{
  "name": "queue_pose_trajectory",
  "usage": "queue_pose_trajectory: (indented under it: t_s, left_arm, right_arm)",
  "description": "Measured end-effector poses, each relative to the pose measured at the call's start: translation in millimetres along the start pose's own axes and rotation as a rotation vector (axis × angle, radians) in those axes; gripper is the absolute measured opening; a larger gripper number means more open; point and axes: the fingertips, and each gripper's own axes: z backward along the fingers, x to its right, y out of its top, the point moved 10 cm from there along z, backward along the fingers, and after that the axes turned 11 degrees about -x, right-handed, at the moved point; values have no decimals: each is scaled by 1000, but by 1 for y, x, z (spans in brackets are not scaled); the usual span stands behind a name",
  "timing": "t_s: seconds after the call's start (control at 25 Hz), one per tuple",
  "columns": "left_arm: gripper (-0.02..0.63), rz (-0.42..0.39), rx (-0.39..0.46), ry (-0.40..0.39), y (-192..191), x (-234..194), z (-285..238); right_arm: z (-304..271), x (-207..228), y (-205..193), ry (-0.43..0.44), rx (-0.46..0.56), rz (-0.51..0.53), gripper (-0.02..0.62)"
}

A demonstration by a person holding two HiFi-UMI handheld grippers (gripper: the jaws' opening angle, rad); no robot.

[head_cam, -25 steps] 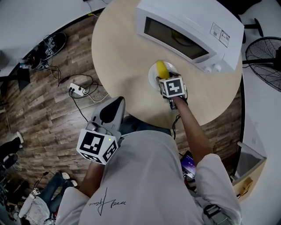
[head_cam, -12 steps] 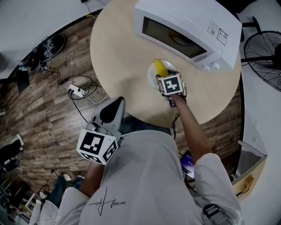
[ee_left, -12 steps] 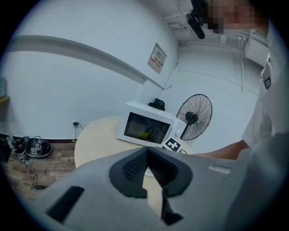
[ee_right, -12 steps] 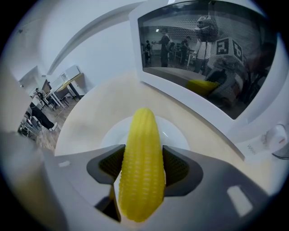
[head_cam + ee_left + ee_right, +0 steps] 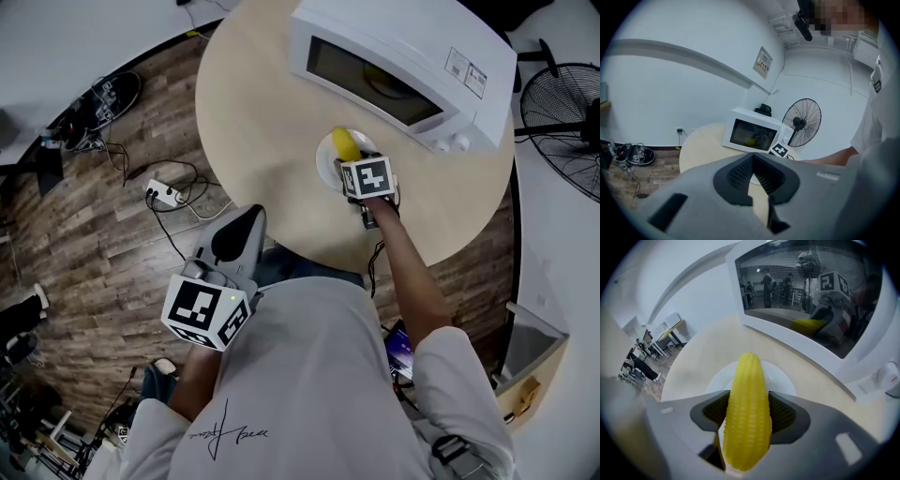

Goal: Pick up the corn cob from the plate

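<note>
The right gripper (image 5: pixel 749 405) has a ribbed yellow corn cob (image 5: pixel 747 427) between its two grey jaws, which have just been closing on it. The dark ribbed pads (image 5: pixel 783 416) touch the cob on both sides. The cob lies along the jaws, and its narrow tip points forward past them. Under the jaws is a round white plate (image 5: pixel 783 378) on a pale beige table (image 5: pixel 701 364). Ahead stands a white microwave oven (image 5: pixel 754 319); a yellow shape shows in its dark glass door.
</note>
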Motion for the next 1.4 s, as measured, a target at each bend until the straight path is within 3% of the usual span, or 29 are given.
queue_pose_trajectory:
  t_s: [1.4]
  left_arm:
    - [-8,-17,18,-43,0,-2,6]
  right_arm:
    - [20,1,-11,14,36,-69,270]
